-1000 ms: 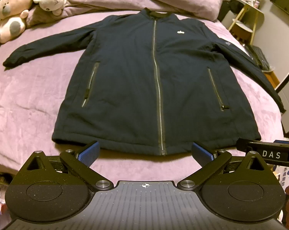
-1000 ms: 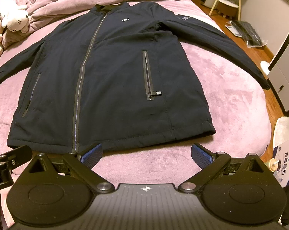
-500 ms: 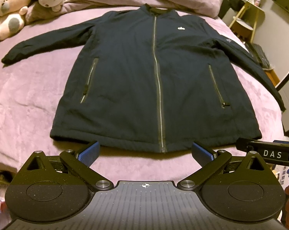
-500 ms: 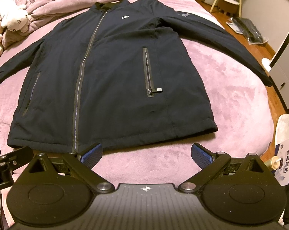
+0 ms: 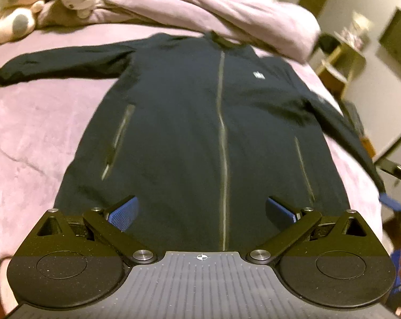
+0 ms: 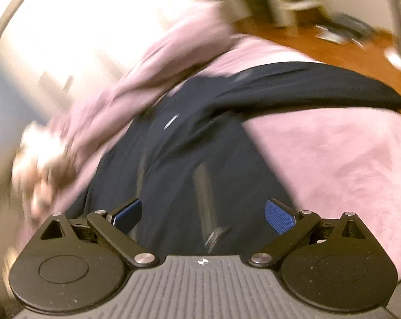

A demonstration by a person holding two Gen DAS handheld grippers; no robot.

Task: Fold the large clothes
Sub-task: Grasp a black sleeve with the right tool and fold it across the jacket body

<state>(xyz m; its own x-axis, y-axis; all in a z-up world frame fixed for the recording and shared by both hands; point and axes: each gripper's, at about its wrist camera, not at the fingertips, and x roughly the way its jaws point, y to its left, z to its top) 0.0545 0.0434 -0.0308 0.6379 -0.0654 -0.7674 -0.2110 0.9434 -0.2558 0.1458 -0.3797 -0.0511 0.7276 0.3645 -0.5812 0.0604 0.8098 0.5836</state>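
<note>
A dark navy zip jacket (image 5: 190, 122) lies flat, front up, on the pink bed cover (image 5: 35, 138), collar far, hem near, sleeves spread. Its left sleeve (image 5: 62, 62) runs out to the left. My left gripper (image 5: 201, 211) is open over the lower front, straddling the centre zip (image 5: 223, 159). In the blurred right wrist view the jacket (image 6: 179, 143) fills the middle and its right sleeve (image 6: 320, 85) stretches to the right. My right gripper (image 6: 203, 211) is open just above the body, near the pocket zip pull (image 6: 216, 235). Neither holds cloth.
Two plush toys (image 5: 35, 2) and a bunched pink duvet (image 5: 205, 8) lie at the head of the bed. A small side table (image 5: 344, 61) stands beyond the right edge. Wooden floor (image 6: 320, 42) with clutter lies past the bed on the right.
Both grippers have moved forward from in front of the hem to over the jacket body. The right one swung fast and tilted, blurring its view. Both stayed open.
</note>
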